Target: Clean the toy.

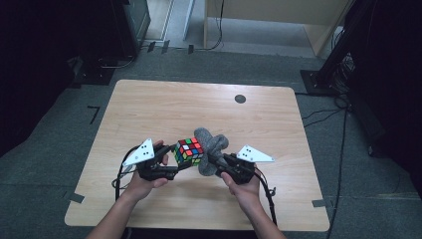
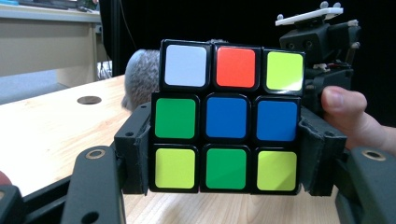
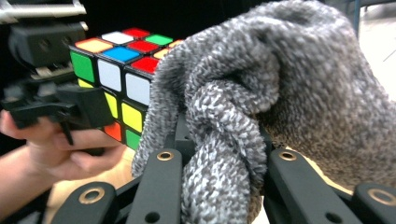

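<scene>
Cube between left tool jaws (hand level).

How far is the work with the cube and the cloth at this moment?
Done: the left tool is clamped on the multicoloured puzzle cube and holds it above the light wooden table; the right tool is shut on the grey knitted cloth. In hand: the cloth lies against one side of the cube, as for wiping. Left, probably: the other faces; which are already wiped cannot be told.

Wooden table on grey carpet, dark surroundings.
</scene>
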### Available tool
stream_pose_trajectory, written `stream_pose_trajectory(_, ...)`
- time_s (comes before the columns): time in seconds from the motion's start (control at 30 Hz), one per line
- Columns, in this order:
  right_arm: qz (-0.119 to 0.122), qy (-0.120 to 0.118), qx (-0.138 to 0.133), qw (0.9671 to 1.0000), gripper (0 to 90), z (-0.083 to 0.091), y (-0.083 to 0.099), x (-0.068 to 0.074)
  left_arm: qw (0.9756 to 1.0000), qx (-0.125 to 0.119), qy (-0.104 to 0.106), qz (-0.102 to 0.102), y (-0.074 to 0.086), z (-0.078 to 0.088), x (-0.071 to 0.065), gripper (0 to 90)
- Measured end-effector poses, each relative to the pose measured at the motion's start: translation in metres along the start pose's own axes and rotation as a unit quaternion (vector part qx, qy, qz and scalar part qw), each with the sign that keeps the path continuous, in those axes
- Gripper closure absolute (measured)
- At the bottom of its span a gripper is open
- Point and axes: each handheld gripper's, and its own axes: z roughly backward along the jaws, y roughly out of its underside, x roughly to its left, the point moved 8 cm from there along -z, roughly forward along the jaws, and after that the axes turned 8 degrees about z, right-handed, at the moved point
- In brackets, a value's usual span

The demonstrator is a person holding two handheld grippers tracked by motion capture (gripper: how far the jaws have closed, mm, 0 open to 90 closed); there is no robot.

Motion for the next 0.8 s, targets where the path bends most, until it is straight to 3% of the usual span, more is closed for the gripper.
stream_pose_trajectory(0.13, -0.006, -0.043, 0.034, 0.9985, 75.6, -0.010, 0.016, 0.009, 0.9999, -0.010, 0.003, 0.007, -0.004, 0.003, 0.000, 34.4)
stream_pose_trajectory(0.2, 0.007, -0.059, 0.058, 0.9965, 75.6, -0.013, 0.023, 0.013, 0.9998, -0.016, 0.003, 0.012, -0.006, 0.005, 0.002, 34.4)
stream_pose_trajectory(0.23, 0.018, -0.060, 0.072, 0.9954, 75.5, -0.015, 0.026, 0.015, 0.9998, -0.017, 0.002, 0.012, -0.007, 0.006, 0.002, 34.4)
stream_pose_trajectory(0.3, 0.048, -0.037, 0.088, 0.9943, 75.4, -0.015, 0.026, 0.012, 0.9998, -0.014, 0.001, 0.010, -0.006, 0.006, 0.002, 34.4)
stream_pose_trajectory(0.33, 0.044, -0.029, 0.076, 0.9957, 75.4, -0.013, 0.022, 0.009, 0.9999, -0.013, 0.001, 0.008, -0.005, 0.005, 0.002, 34.4)
stream_pose_trajectory(0.43, 0.006, -0.009, 0.006, 0.9999, 75.1, -0.001, 0.002, -0.001, 0.9999, -0.009, 0.001, 0.006, -0.003, 0.004, 0.001, 34.4)
stream_pose_trajectory(0.5, 0.017, -0.009, -0.006, 0.9998, 75.0, 0.001, -0.002, 0.001, 1.0000, -0.006, 0.001, 0.002, -0.003, 0.002, 0.000, 34.4)
stream_pose_trajectory(0.6, 0.034, -0.029, 0.028, 0.9986, 75.4, -0.007, 0.011, 0.010, 1.0000, -0.007, 0.000, 0.003, -0.003, 0.003, 0.000, 34.4)
stream_pose_trajectory(0.7, 0.046, -0.061, 0.076, 0.9942, 75.4, -0.016, 0.027, 0.018, 0.9997, -0.020, -0.003, 0.011, -0.008, 0.006, 0.003, 34.4)
stream_pose_trajectory(0.77, 0.065, -0.061, 0.088, 0.9921, 75.3, -0.017, 0.030, 0.020, 0.9997, -0.021, -0.005, 0.010, -0.009, 0.008, 0.004, 34.4)
stream_pose_trajectory(0.8, 0.068, -0.052, 0.083, 0.9928, 75.4, -0.016, 0.027, 0.018, 0.9997, -0.020, -0.004, 0.009, -0.008, 0.008, 0.004, 34.4)
